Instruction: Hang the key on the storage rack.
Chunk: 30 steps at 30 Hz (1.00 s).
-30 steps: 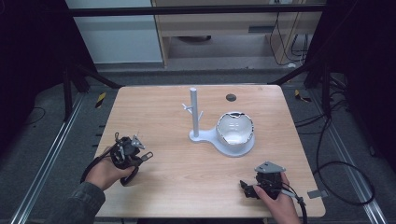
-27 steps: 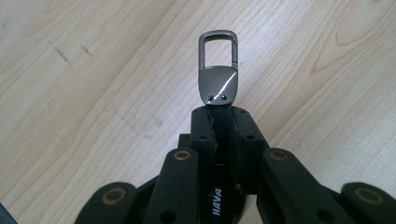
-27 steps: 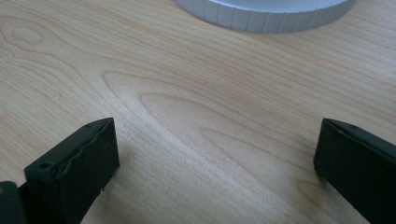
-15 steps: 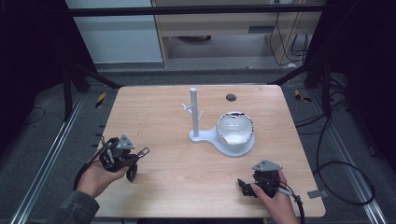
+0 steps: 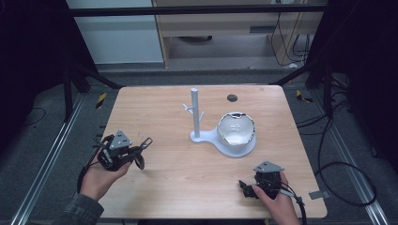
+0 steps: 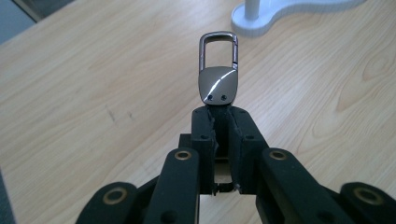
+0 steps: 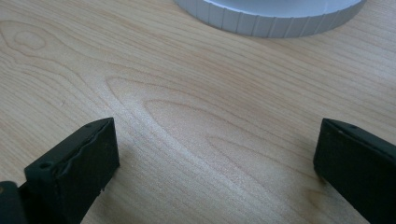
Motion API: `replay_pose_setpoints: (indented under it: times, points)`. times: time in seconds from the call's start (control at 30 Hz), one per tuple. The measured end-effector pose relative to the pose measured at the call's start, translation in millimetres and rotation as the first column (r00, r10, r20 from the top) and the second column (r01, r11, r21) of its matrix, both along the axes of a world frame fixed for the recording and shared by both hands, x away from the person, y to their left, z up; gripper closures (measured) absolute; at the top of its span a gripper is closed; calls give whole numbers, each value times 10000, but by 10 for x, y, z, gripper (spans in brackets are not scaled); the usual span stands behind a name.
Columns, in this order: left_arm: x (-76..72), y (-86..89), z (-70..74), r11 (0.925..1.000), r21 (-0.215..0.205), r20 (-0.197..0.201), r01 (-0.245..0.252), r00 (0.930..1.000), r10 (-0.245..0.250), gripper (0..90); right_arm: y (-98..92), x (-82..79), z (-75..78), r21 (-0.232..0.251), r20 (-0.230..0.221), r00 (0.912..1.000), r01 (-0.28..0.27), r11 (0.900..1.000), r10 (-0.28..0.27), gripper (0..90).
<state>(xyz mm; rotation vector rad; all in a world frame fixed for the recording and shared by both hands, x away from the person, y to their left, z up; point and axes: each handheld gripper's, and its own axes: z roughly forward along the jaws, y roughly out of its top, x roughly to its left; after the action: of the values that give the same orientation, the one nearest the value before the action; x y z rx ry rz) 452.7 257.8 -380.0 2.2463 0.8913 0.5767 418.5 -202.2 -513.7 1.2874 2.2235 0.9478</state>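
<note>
My left gripper [image 5: 137, 150] hovers over the table's left front, shut on a metal snap-hook clip [image 6: 218, 70]. The clip sticks out past the jaw tips, its loop pointing toward the white stand [image 5: 195, 112]. That stand is an upright post with small side pegs on a base that carries a white bowl-shaped dish [image 5: 236, 129]. In the left gripper view the stand's base [image 6: 289, 7] lies ahead of the clip. My right gripper [image 5: 245, 186] rests low at the table's front right, open with nothing between its jaws, and the stand's ribbed base rim [image 7: 271, 18] lies ahead of it.
The light wooden table [image 5: 173, 183] has a small dark round hole [image 5: 232, 98] near its far edge. Metal frame rails run along both sides, and cables lie on the floor to the right.
The left hand has shifted slightly left and turned, so the clip now points toward the stand. The right gripper has stayed in place.
</note>
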Motion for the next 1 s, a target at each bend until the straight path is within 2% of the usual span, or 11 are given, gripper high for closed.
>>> replay_pose_setpoints:
  times: [0.03, 0.17, 0.23, 0.27, 0.3, 0.53, 0.57, 0.63, 0.67, 0.9, 1.0]
  points:
    - [0, 0, 0, 10000, 0, 0, 0, 10000, 0, 812, 0, 0, 0, 0, 0, 10000, 0, 10000, 0, 5]
    - [34, -118, -3, 9987, -501, 500, -51, 9987, 76, 811, 2, -7, 1, -2, -15, 10000, 8, 10000, -8, 4]
    - [36, -138, 3, 9984, -559, 616, -81, 9980, 115, 811, 2, -6, 0, 8, -5, 10000, -6, 10000, 6, 4]
    - [47, -174, 7, 9966, -823, 727, -83, 9973, 143, 811, 2, -7, 0, 9, -12, 10000, -10, 10000, 10, 4]
    - [51, -189, 9, 9960, -892, 812, -77, 9966, 149, 811, 2, -7, 0, 16, -14, 10000, -3, 10000, 3, 4]
    - [77, -262, 19, 9931, -1171, 900, -24, 9959, 130, 811, 2, -10, -1, 1, -3, 10000, -12, 10000, 12, 4]
    - [78, -289, 29, 9912, -1323, 1009, -50, 9947, 185, 812, 4, -11, -1, 14, -21, 10000, -2, 10000, 2, 4]
    - [80, -305, 35, 9912, -1323, 1064, -48, 9941, 191, 812, 3, -10, -1, 11, -11, 10000, -7, 10000, 7, 4]
    - [82, -321, 42, 9917, -1287, 1129, -51, 9934, 198, 812, 3, -10, -1, 7, -7, 10000, -17, 10000, 17, 4]
    - [115, -480, 103, 9841, -1775, 1524, -72, 9877, 347, 812, 0, -12, -1, 17, -27, 10000, -70, 10000, 70, 4]
    - [127, -596, 181, 9816, -1909, 1847, 7, 9822, 352, 811, 0, -15, -1, 13, -18, 10000, -75, 10000, 75, 4]
